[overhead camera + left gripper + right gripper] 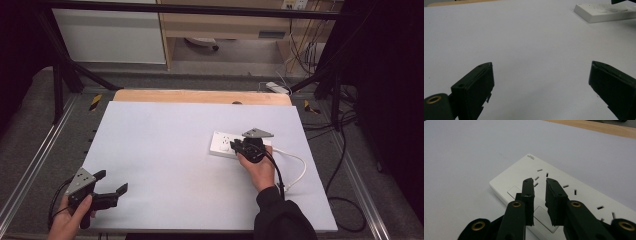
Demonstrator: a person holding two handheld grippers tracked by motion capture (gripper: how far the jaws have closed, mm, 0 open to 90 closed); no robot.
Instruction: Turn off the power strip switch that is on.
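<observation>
High view: a white power strip [222, 144] lay flat under the right gripper [239, 146], its white cord [296, 170] looping off behind that hand [260, 170]. In the right gripper view the strip's face showed slot outlets and 2 flat rocker switches, with the jaws nearly closed just above it, grasping nothing. The left gripper [111, 182] sat well apart from the strip, jaws spread wide. The table [170, 150] was pale white with a wooden far edge [200, 96]; beyond stood a wooden shelf [225, 25] and cables [305, 50].
</observation>
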